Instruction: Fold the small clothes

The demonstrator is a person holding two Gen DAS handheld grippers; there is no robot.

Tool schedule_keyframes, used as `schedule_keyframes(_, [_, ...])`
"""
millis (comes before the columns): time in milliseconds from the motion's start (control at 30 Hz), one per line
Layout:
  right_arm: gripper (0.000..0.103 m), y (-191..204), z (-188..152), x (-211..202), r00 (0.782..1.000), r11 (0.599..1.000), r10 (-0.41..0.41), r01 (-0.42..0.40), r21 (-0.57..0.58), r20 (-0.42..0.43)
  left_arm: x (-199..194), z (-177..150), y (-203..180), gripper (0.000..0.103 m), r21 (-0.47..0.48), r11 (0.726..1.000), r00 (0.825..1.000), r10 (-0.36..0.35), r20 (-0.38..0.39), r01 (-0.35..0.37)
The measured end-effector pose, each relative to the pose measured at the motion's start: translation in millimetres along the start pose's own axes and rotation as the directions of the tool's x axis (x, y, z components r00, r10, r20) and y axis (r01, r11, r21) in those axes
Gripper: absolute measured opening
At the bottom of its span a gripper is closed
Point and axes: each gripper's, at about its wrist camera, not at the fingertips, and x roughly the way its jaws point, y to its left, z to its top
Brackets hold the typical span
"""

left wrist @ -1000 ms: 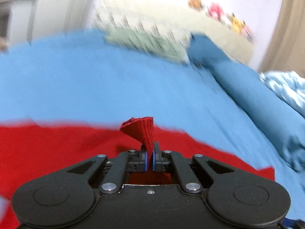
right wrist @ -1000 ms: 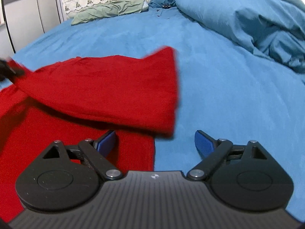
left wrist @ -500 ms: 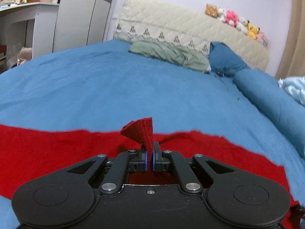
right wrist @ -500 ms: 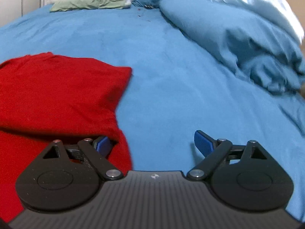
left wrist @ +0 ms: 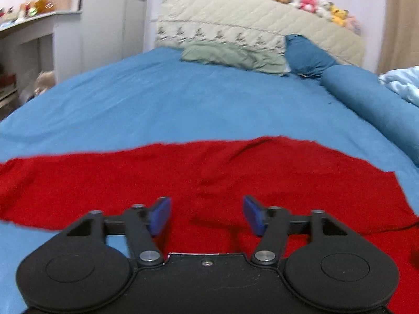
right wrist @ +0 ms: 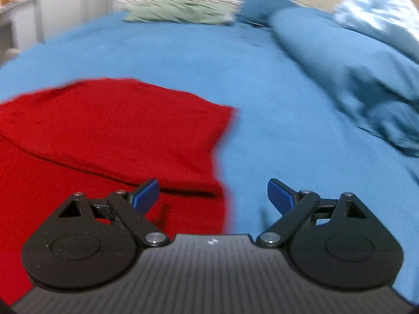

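Note:
A red garment (left wrist: 199,172) lies spread on the blue bed sheet (left wrist: 183,99). In the right wrist view the red garment (right wrist: 110,130) shows a folded layer lying over its lower part, with its right edge near the view's middle. My left gripper (left wrist: 206,213) is open and empty, just above the red cloth. My right gripper (right wrist: 213,196) is open and empty, over the garment's right edge, with its left fingertip (right wrist: 145,196) above the cloth and the right one above the sheet.
A green pillow (left wrist: 233,57) and a blue pillow (left wrist: 306,57) lie against the quilted headboard (left wrist: 262,28). A rumpled blue duvet (right wrist: 353,73) is heaped at the right. A white cabinet (left wrist: 52,47) stands to the left of the bed.
My left gripper has opened and let go of the red cloth, which now lies flat. The right gripper stayed open and shifted a little over the garment's edge.

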Motion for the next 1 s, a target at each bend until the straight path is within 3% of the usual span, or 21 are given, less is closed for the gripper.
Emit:
schedule_keyframes(133, [0.103,22,7,35,0.995,0.993,0.096,-0.095,0.070,-0.008,28,16,-28,0.069,0.007,0.999,0.998,-0.050,-0.036,0.050])
schedule_keyframes(233, [0.103,16,-8,58,0.995,0.989,0.095,-0.089,0.119,-0.041,42,17,-40,0.070,0.029,0.997,0.996,-0.074,-0.056,0.075])
schedule_keyframes(300, [0.103,10,-18,52,0.993,0.984,0.116,-0.114,0.141,-0.008,55,19,-39,0.070,0.048,0.995,0.994,-0.079,-0.081,0.083])
schedule_keyframes(433, [0.103,7,-13,42,0.992,0.984,0.122,-0.118,0.134,-0.020,69,6,-33,0.070,0.049,0.996,0.987,-0.070,-0.145,0.078])
schedule_keyframes(533, [0.103,5,6,45,0.987,0.972,0.153,-0.159,0.170,0.052,68,-2,-28,0.070,0.054,0.995,0.989,-0.076,-0.131,0.084])
schedule_keyframes(667, [0.103,-5,18,83,0.986,0.950,0.163,-0.164,0.267,0.024,72,-1,-34,0.070,0.089,0.993,0.989,-0.063,-0.133,0.075])
schedule_keyframes(833, [0.103,-10,19,94,0.990,0.959,0.139,-0.144,0.244,0.036,72,-1,-29,0.070,0.069,0.993,0.988,-0.089,-0.128,0.099])
schedule_keyframes(1000, [0.103,-13,40,99,0.989,0.956,0.126,-0.143,0.255,0.079,75,1,-33,0.071,0.087,0.992,0.990,-0.084,-0.114,0.094])
